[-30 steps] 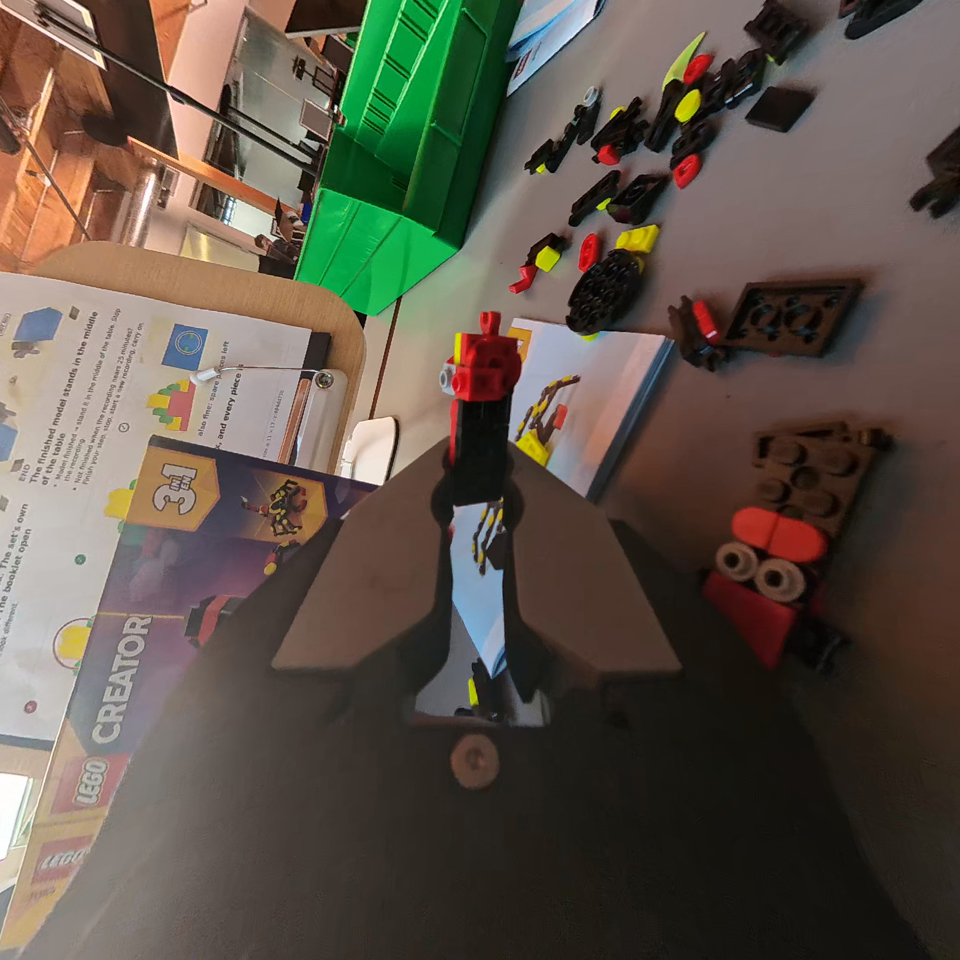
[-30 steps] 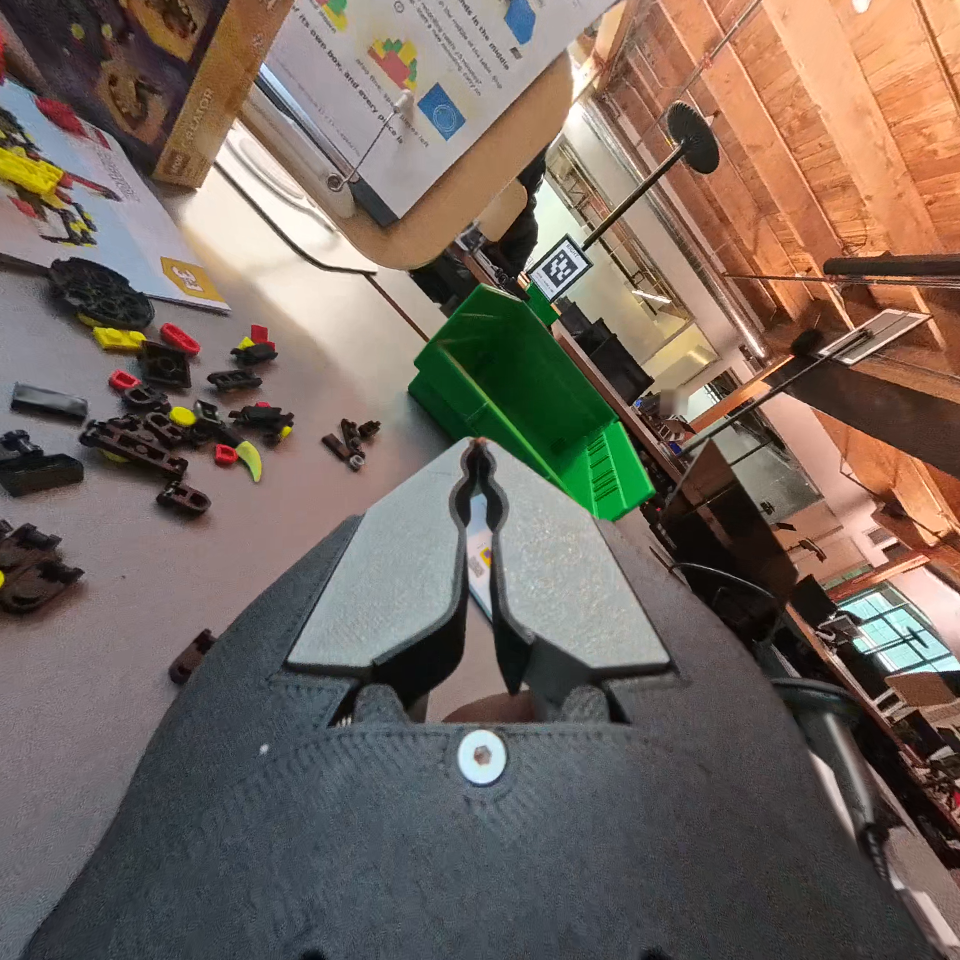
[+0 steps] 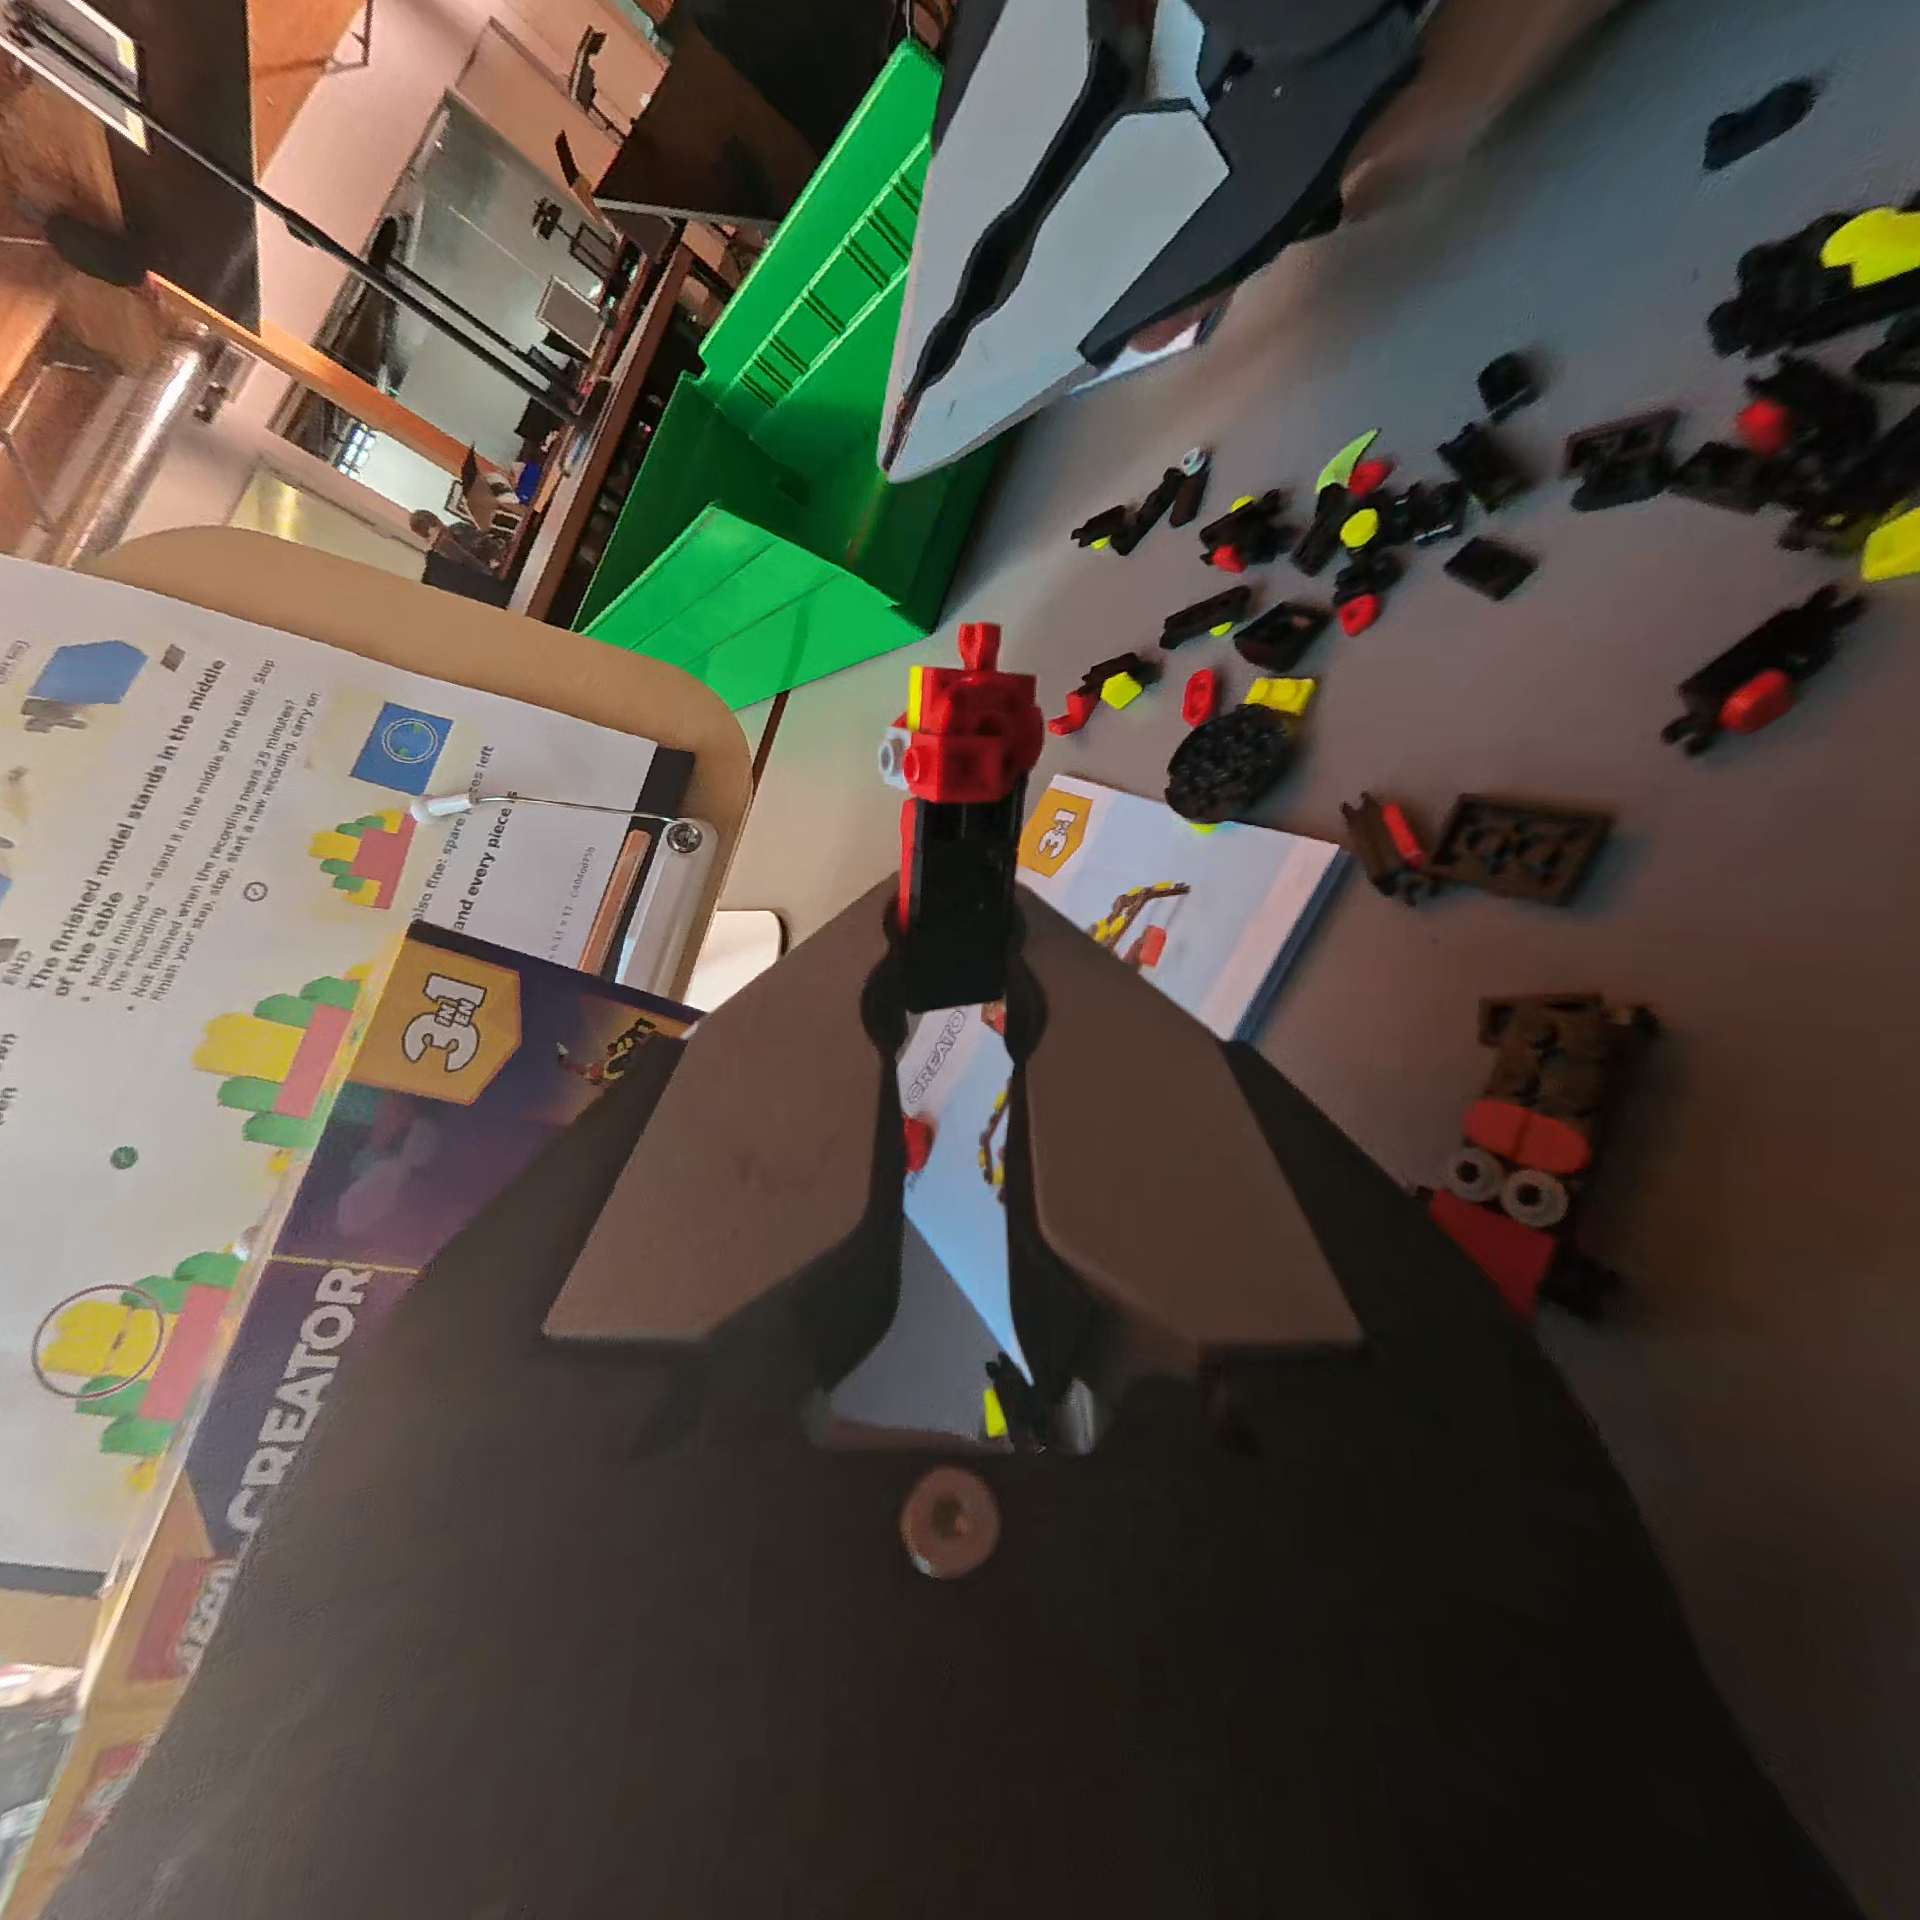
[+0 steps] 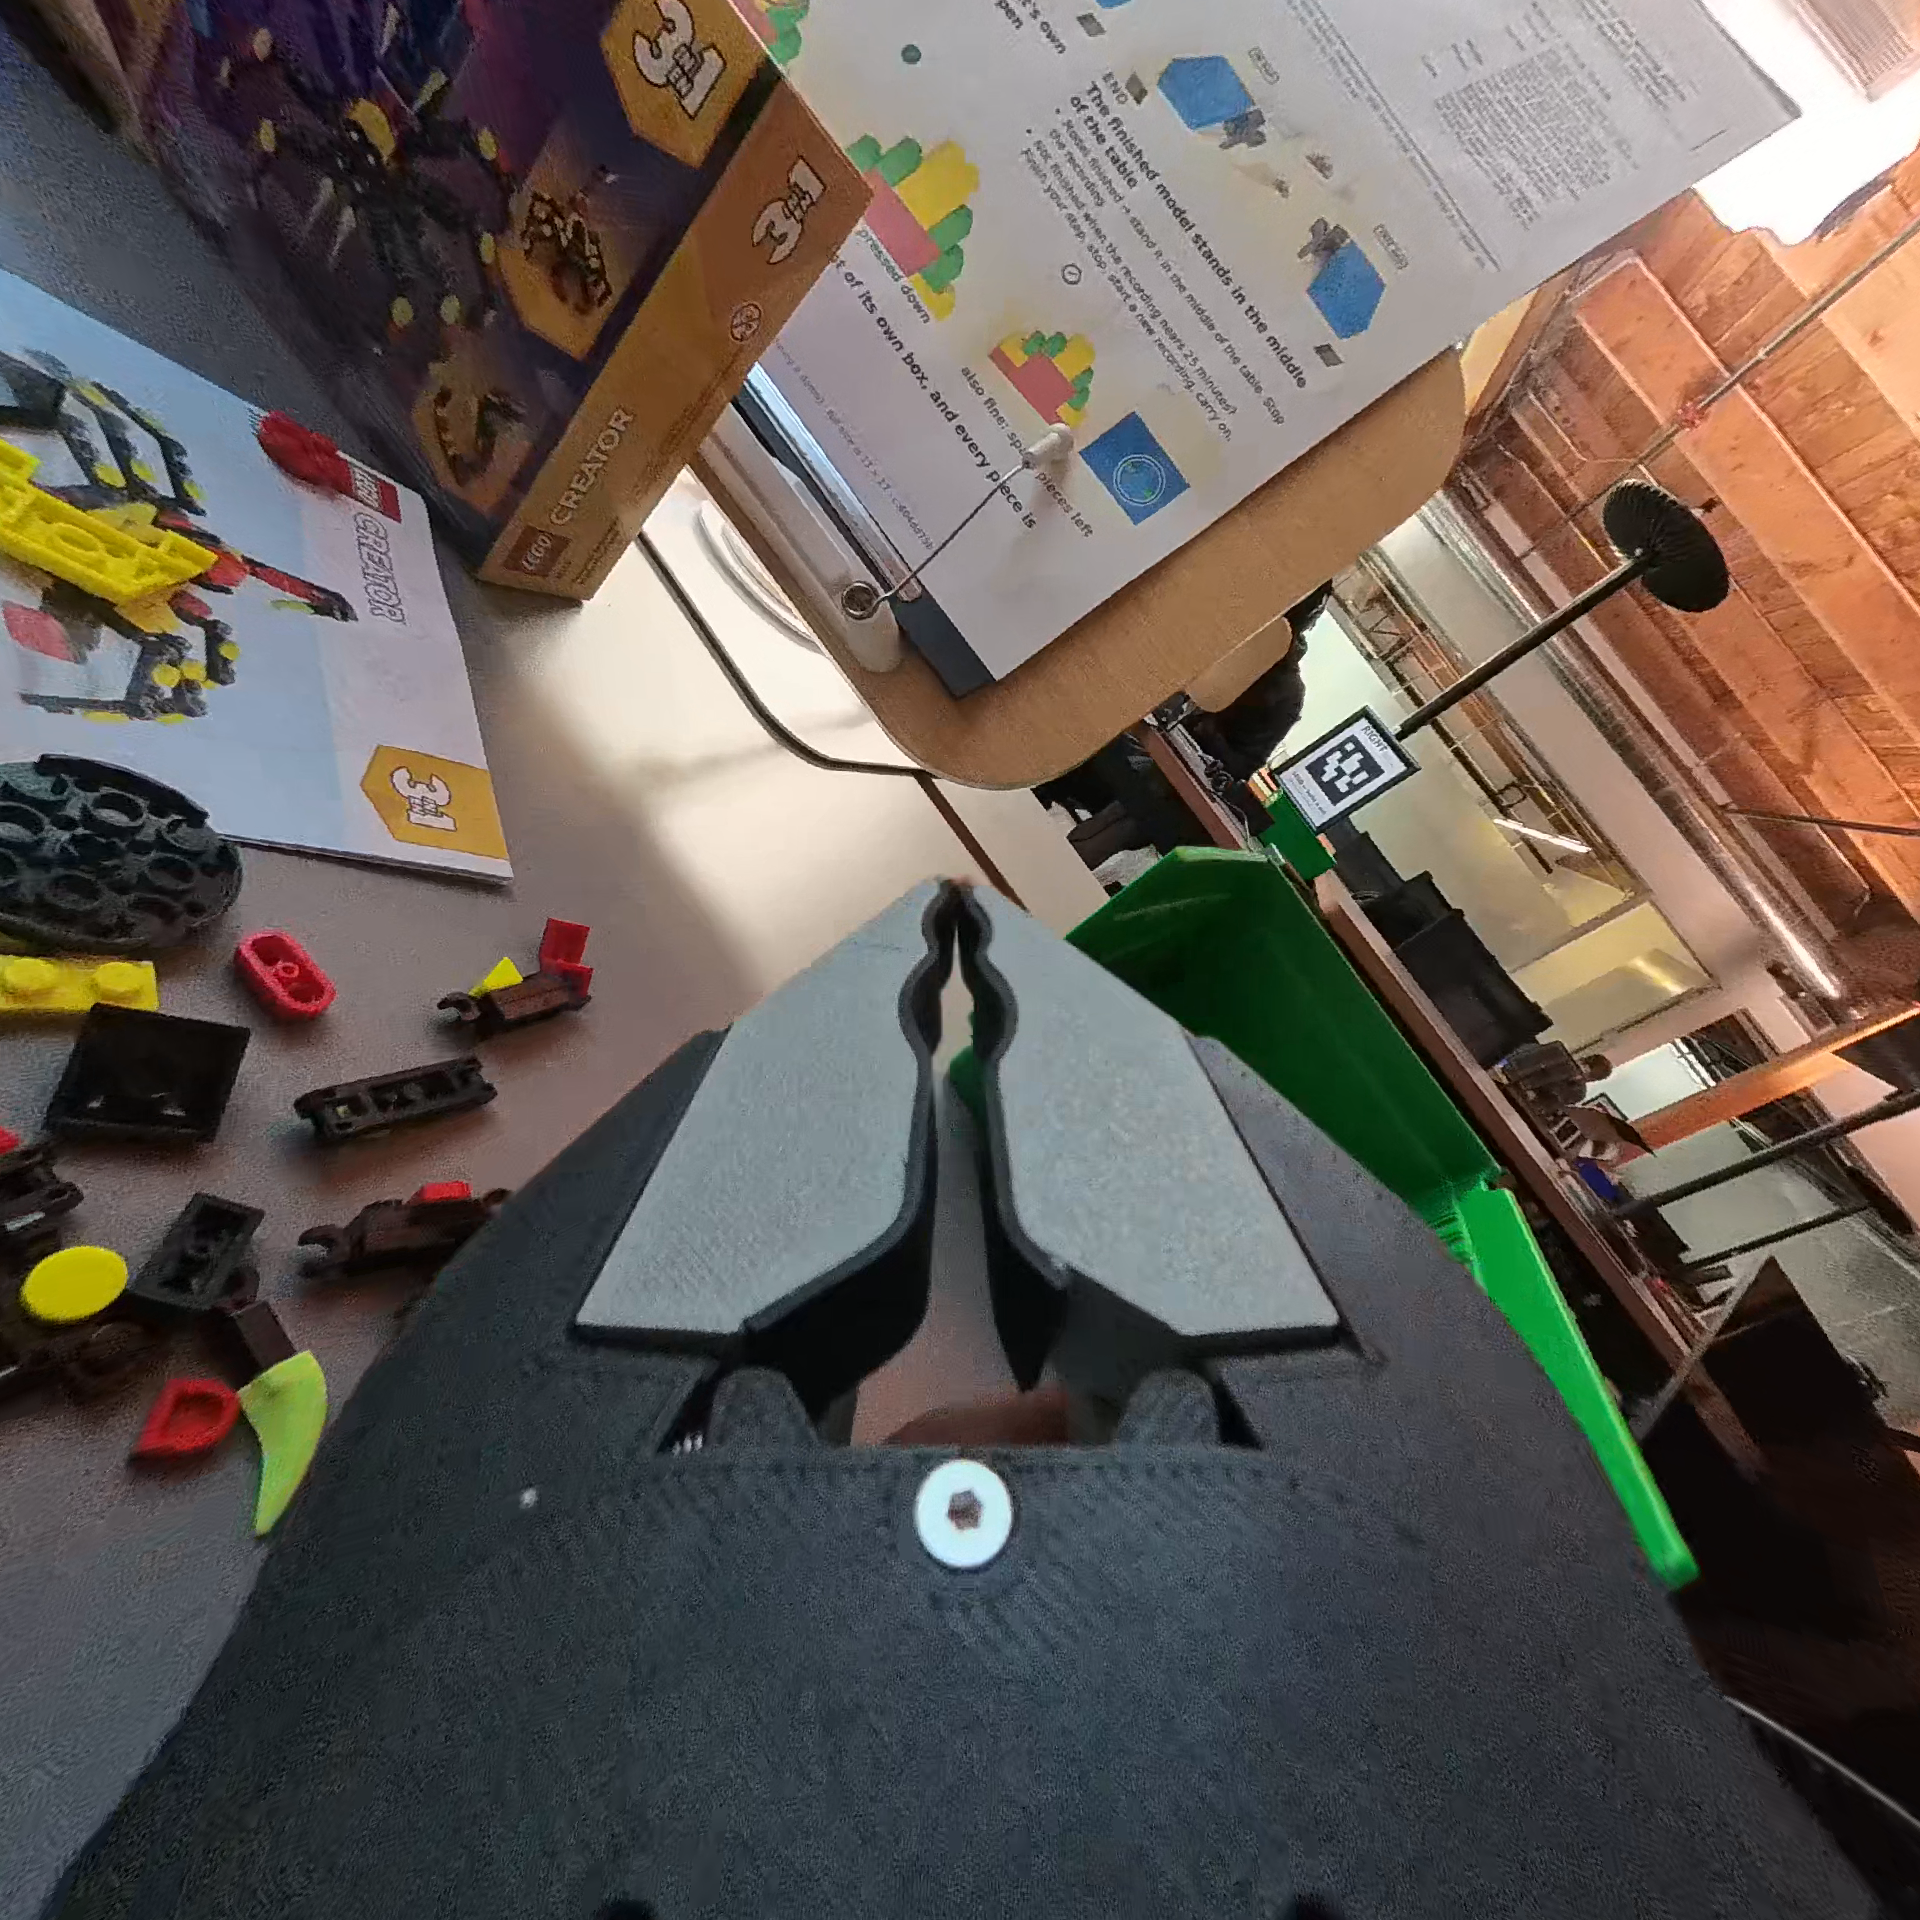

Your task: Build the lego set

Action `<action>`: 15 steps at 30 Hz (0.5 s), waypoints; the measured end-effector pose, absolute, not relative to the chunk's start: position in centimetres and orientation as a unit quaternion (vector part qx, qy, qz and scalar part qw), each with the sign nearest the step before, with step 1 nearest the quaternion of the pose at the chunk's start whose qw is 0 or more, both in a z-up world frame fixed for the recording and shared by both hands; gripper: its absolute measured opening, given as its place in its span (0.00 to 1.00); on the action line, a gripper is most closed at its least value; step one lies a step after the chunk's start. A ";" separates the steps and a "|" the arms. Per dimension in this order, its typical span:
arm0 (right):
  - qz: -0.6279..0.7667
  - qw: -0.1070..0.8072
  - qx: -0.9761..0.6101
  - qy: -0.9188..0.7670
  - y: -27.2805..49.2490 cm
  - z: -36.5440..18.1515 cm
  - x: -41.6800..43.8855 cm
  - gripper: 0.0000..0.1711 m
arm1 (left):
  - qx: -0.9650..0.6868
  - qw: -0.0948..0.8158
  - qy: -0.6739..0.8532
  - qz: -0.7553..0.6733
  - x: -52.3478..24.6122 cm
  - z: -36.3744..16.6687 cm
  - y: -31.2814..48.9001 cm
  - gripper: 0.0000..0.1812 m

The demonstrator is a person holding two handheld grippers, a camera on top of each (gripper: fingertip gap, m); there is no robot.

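Observation:
My left gripper (image 3: 954, 961) is shut on a small black and red lego assembly (image 3: 964, 800) and holds it upright above the table. My right gripper (image 4: 951, 894) is shut; nothing shows between its tips. It also shows in the left wrist view (image 3: 997, 291), above and behind the assembly, apart from it. Loose black, red and yellow lego pieces (image 3: 1340, 582) lie scattered on the grey table (image 3: 1558, 727), also in the right wrist view (image 4: 395, 1096). A brown and red sub-build with two round grey pieces (image 3: 1527, 1143) lies at the right.
A green bin (image 3: 790, 457) stands at the table's far side, also in the right wrist view (image 4: 1278, 1029). The instruction booklet (image 3: 1174, 914) lies under my left gripper. The set's box (image 4: 540, 239) and a clipboard with a printed sheet (image 4: 1195, 270) stand behind. The tips of one gripper are about 15 centimeters away from the tips of the other.
My right gripper has moved toward the left one and now shows at the top of the left wrist view. The left gripper still holds the assembly.

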State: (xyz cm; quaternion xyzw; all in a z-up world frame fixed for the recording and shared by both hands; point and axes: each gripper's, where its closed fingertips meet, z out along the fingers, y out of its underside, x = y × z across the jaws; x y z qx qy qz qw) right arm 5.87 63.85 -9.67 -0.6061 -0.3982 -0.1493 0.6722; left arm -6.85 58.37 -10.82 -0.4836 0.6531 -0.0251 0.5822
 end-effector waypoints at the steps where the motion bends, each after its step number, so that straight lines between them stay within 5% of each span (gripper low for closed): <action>1: -0.142 0.671 -0.607 -0.401 63.9 -9.8 5.7 0.00 | -0.480 0.581 0.657 -0.015 -6.9 -10.8 58.5 0.06; 15: -0.127 0.671 -0.611 -0.399 64.1 -9.9 5.0 0.00 | -0.477 0.582 0.657 -0.039 -6.3 -8.9 57.0 0.06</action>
